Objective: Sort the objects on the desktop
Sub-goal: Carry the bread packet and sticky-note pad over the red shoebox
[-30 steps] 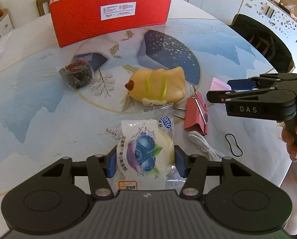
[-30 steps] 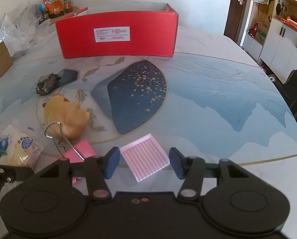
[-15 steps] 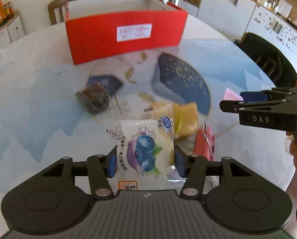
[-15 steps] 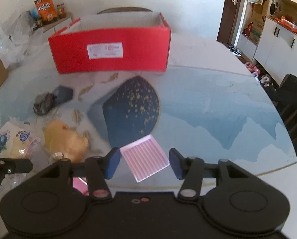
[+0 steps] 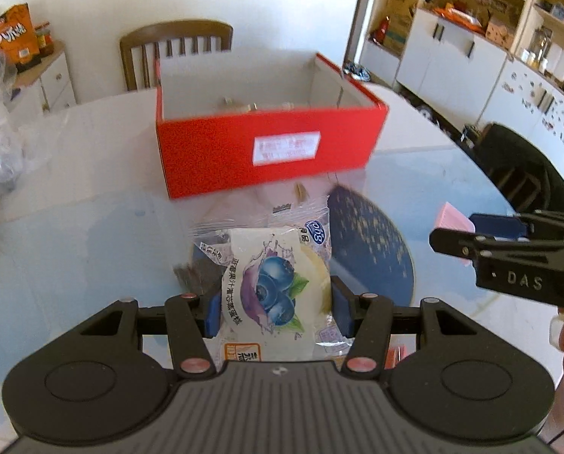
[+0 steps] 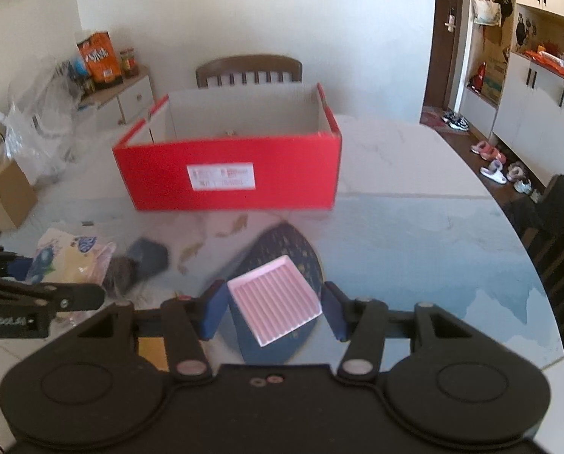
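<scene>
My left gripper (image 5: 276, 308) is shut on a blueberry cake packet (image 5: 270, 287) and holds it above the table, in front of the open red box (image 5: 267, 147). My right gripper (image 6: 272, 312) is shut on a pink ribbed tray (image 6: 274, 304), also lifted, facing the red box (image 6: 229, 174). The right gripper (image 5: 508, 261) with the pink tray (image 5: 454, 219) shows at the right of the left wrist view. The left gripper (image 6: 36, 299) with the packet (image 6: 68, 255) shows at the left of the right wrist view.
A dark wrapped lump (image 6: 121, 274) lies on the round patterned table (image 6: 414, 234). Small items lie inside the box (image 5: 240, 104). A wooden chair (image 6: 250, 70) stands behind the box. A dark chair (image 5: 520, 166) stands at the right edge; a cardboard box (image 6: 2, 196) at the left.
Both grippers rose and moved toward the red box with their loads. The box's open inside now shows. The yellow toy and red clip dropped out of view.
</scene>
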Available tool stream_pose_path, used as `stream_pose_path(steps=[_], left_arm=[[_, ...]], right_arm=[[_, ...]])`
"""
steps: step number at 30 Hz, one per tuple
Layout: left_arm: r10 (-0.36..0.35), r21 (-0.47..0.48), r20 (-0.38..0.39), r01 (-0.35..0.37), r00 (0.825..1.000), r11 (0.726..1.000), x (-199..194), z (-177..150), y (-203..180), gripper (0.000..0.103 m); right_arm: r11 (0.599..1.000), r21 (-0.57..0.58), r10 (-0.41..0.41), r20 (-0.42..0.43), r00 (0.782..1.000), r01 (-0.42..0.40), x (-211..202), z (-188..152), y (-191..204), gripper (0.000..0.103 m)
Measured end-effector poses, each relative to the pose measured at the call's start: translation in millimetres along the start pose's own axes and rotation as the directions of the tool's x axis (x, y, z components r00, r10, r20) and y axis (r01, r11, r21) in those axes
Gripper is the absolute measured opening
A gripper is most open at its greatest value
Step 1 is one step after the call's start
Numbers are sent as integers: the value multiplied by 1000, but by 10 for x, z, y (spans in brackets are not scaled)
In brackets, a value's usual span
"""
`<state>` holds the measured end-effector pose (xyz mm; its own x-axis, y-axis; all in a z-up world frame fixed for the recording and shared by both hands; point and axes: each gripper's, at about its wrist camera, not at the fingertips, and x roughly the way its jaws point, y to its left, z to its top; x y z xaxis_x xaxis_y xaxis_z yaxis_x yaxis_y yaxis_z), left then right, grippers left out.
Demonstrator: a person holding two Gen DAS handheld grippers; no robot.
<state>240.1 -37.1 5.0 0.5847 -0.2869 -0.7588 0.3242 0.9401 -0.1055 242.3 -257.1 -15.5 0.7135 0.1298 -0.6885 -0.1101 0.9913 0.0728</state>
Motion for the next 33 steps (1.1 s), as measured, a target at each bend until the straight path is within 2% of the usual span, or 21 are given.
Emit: stream_pose_path(steps=[7,18,28,33], left_arm=[[22,-21,71,-20,997,1000,-27,376,39,54],[48,-32,119,-45,992,999,65,865,107,54],[68,-19,129,-67,989,998,280,1283,169,54],[73,-28,104,-71,992,997,470,1525,247,54]], right_arm=[[1000,2,21,67,998,-21,-24,348,-16,53],[998,-18,57,133,990,-55,52,860,-9,53],[997,-60,65,150,987,-57,254,1181,-25,53],[996,-69,68,148,987,-58,413,1332,-46,53]])
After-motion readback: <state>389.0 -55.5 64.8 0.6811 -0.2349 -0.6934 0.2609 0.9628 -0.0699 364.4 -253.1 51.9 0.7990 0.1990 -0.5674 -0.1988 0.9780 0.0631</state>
